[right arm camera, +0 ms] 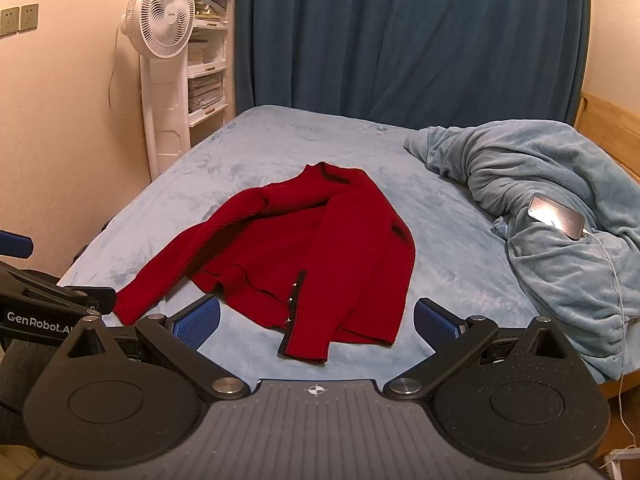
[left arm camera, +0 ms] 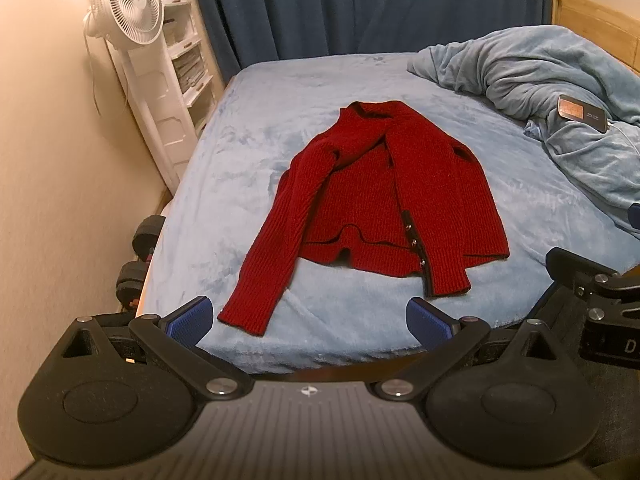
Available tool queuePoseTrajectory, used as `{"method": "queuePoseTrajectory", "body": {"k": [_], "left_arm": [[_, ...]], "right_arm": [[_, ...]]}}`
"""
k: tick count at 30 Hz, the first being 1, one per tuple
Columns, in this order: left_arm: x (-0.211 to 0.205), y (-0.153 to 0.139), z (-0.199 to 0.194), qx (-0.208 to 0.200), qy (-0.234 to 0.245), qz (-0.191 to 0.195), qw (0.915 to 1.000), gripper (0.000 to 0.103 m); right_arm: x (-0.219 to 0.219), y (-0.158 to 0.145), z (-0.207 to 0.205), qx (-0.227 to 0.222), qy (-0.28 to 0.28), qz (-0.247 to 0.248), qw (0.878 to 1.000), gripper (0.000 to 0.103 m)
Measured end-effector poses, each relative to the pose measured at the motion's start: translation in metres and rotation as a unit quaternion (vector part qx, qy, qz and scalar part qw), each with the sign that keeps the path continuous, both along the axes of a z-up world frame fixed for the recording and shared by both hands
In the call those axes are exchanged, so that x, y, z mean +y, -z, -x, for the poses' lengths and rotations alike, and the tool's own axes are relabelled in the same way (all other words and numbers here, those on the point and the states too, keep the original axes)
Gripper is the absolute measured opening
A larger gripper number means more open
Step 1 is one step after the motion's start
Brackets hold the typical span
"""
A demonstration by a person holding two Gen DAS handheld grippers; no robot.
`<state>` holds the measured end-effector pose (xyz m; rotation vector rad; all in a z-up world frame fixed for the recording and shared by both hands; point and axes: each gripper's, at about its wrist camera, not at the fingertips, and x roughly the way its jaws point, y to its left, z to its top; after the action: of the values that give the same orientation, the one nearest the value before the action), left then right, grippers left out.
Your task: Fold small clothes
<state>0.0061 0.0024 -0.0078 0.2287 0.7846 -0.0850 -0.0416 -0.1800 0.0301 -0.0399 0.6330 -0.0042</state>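
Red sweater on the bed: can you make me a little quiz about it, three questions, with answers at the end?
1. True or false: the red sweater lies on the bed with nothing gripping it.
2. What rests on the rumpled blue blanket? A) phone B) book C) cup
3. Fill in: the left hand-held gripper and the right hand-held gripper are both ____.

Key
1. True; both sit short of the sweater.
2. A, the phone, with a white cable attached.
3. Open.
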Motion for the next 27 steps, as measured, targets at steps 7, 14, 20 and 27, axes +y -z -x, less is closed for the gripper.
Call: {"method": "queuePoseTrajectory", "body": {"k": [7,14,20,27], "left_arm": [[0.0006,0.0005,0.0003,0.002,-0.001,0.000,1.0000,0.103],[0.0005,0.0004,0.0005,0.003,-0.001,0.000,1.0000,0.103],[-0.0001,0.0006,0.0008,0.004,-0.002,0.001,1.0000,0.103],[0.0000,0.0004,0.0006,0.004,-0.002,0.001,1.0000,0.103]], "right_arm": [[0.0025,0.0020,0.0009,0.004,0.000,-0.001,1.000,0.102],[0.0028,0.0024,0.0012,0.005,-0.001,-0.001,1.000,0.102],[0.0038,0.0027,0.0009,0.005,-0.001,-0.001,1.000,0.102],[0.0037,0.0025,0.0007,0.005,-0.001,0.000,1.000,0.102]]}}
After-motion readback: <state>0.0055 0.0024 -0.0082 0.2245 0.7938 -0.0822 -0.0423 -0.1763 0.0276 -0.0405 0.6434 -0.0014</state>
